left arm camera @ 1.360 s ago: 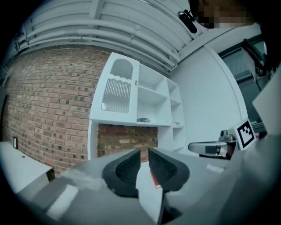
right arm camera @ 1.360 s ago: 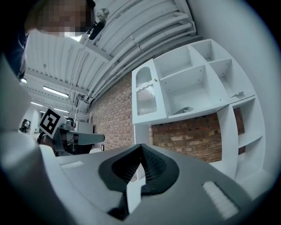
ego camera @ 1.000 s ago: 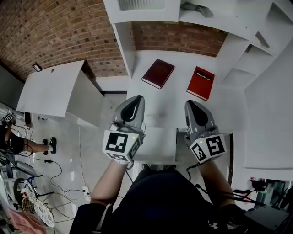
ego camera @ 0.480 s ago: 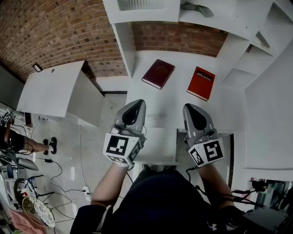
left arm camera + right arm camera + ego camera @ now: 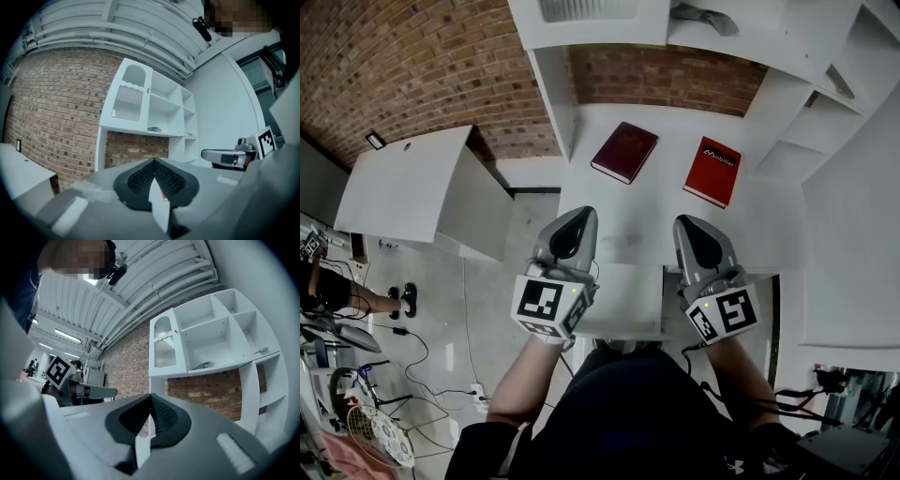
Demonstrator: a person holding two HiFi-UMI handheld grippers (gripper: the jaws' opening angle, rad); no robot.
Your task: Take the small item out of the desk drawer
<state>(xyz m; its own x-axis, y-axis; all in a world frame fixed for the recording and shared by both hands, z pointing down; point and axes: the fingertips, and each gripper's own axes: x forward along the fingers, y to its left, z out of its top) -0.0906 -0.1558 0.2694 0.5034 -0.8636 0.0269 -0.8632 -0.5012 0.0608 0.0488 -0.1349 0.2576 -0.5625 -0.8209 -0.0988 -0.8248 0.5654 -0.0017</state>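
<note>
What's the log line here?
left gripper: shut, empty | right gripper: shut, empty | both above desk front | maroon book, red book: on desk

Red book (image 5: 712,171), desk top, 1 o'clock in head view: white print on the cover, looks like "Mobilier", last letters unsure. Coded black-and-white square marker (image 5: 539,296) on the left gripper (image 5: 577,216) cube, 7 o'clock. A second marker (image 5: 727,311) is on the right gripper (image 5: 689,223) cube, 5 o'clock. No other legible text.
</note>
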